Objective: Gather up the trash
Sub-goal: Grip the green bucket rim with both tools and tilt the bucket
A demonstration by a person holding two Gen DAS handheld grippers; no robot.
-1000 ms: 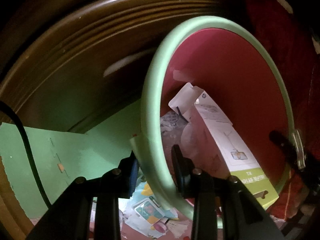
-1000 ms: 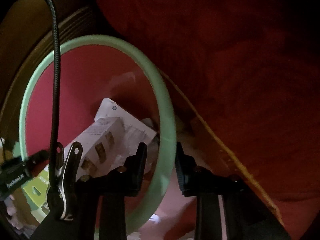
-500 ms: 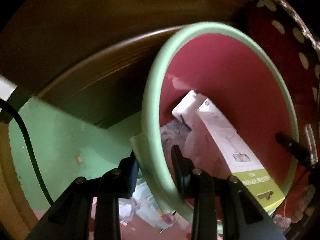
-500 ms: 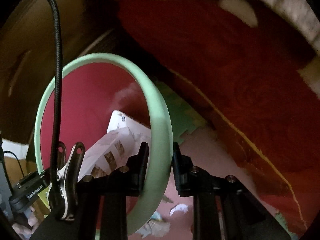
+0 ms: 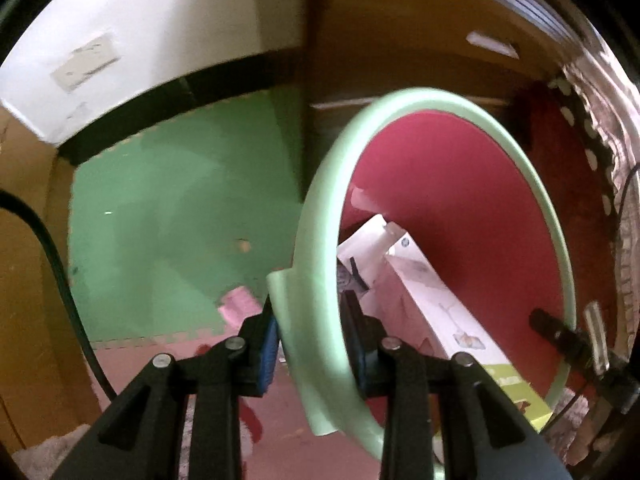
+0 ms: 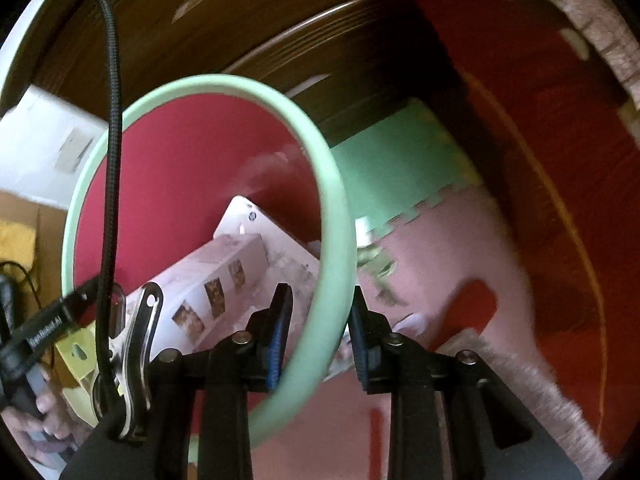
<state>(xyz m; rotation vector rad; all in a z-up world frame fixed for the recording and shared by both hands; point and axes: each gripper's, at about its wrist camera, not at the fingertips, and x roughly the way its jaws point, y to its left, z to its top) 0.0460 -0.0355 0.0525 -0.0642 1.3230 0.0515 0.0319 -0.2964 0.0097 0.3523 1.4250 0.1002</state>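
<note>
A bin with a mint-green rim (image 5: pixel 316 240) and red inside hangs above the floor, held on opposite sides. My left gripper (image 5: pixel 310 320) is shut on the rim's near edge, one pad outside and one inside. My right gripper (image 6: pixel 318 312) grips the rim (image 6: pixel 336 208) on the other side; its jaws are opening slightly, with the rim still between the pads. Inside leans a long white carton (image 5: pixel 432 292) with a lime-green end, also seen as the printed carton (image 6: pixel 224 280), over crumpled paper. Paper scraps (image 6: pixel 376 264) lie on the floor.
Green foam mat (image 5: pixel 180 220) and pink foam mat (image 6: pixel 440 248) cover the floor. A pink scrap (image 5: pixel 240 304) lies at their seam. A wooden furniture front (image 5: pixel 400 40), a white wall (image 5: pixel 140 20) and a cardboard box (image 5: pixel 24 260) stand around. A red cloth (image 6: pixel 540 140) lies right.
Both grippers have risen with the bin and swung sideways. The floor looks farther away, and the white wall and more green mat have come into view.
</note>
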